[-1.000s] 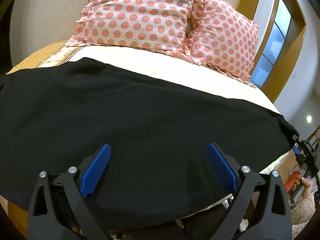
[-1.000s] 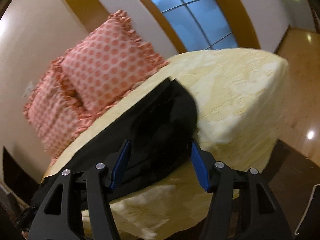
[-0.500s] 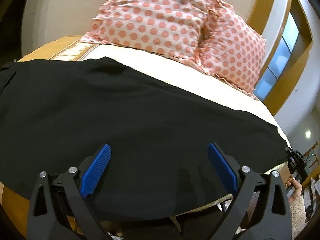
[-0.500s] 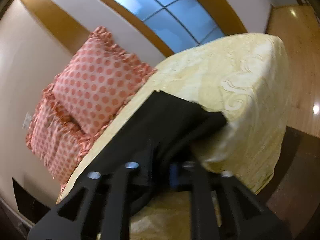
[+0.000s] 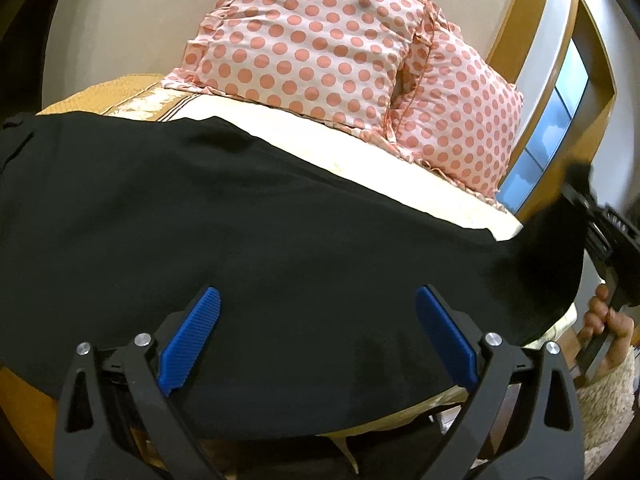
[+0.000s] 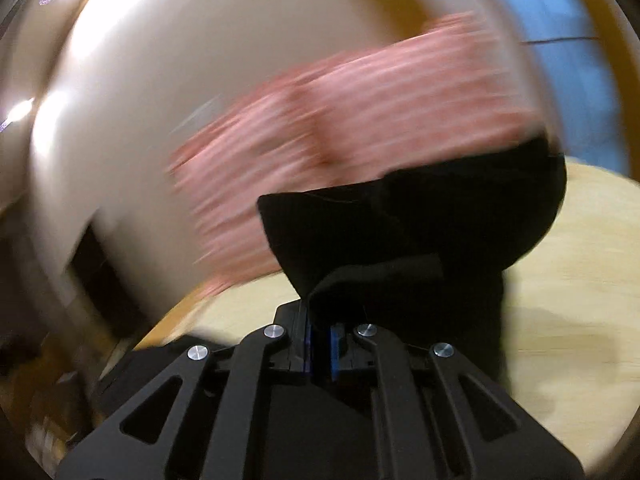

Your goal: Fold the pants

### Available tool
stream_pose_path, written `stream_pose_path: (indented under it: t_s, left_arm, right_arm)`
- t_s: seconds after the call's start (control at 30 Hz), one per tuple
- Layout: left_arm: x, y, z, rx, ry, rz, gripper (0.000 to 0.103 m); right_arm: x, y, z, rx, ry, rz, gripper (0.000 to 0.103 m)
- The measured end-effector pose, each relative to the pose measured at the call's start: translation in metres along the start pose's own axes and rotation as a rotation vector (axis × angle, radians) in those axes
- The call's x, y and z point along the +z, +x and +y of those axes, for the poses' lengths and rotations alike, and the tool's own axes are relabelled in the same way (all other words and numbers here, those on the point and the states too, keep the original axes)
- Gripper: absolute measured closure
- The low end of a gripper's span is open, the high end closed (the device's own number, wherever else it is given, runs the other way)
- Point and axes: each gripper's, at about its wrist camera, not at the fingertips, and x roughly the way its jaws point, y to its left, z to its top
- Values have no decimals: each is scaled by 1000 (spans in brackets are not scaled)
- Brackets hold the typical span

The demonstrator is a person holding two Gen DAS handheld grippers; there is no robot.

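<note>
Right wrist view: right gripper [image 6: 318,344] clamped on black pants [image 6: 420,232] hem, lifted off bed [image 6: 580,280] edge; left gripper [image 5: 316,336] jaws apart. Next, likely: carry hem across.

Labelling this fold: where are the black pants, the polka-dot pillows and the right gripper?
black pants [image 5: 240,240], left wrist view, middle of the spread cloth
pink polka-dot pillows [image 5: 312,48], left wrist view, front face
right gripper [image 6: 320,354], right wrist view, between the fingertips

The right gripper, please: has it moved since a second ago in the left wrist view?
Yes. The right gripper, shut on the black pants, has risen from below the bed corner to the window.
</note>
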Motion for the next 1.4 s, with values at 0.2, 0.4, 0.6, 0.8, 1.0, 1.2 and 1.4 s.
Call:
stream_pose_path:
  t_s: [0.2,0.4,0.6,0.8,1.0,1.2,1.4]
  left_arm:
    - [1,-21,5,32,-19,-21,5]
    - [1,-54,35,148,-60,-97,5]
    - [4,-82,68,192,-189,-186,5]
    - [3,-114,99,289,-268,-258,5]
    - [-1,-142,138,348,-404,-332,5]
    - [-8,-152,172,359,-525,-352,6]
    - [-1,-141,186,332,-548,-305,22]
  right_arm:
    - [-96,109,100,174,-263,427,97]
    - [-87,114,103,148,-234,385,97]
    - [-85,120,135,133,-270,322,97]
    - [-131,131,155,135,-429,465,67]
    - [-127,98,165,302,-465,404,27]
    - [-122,126,137,125,-386,463,27]
    - [-133,120,140,124,-441,448,22]
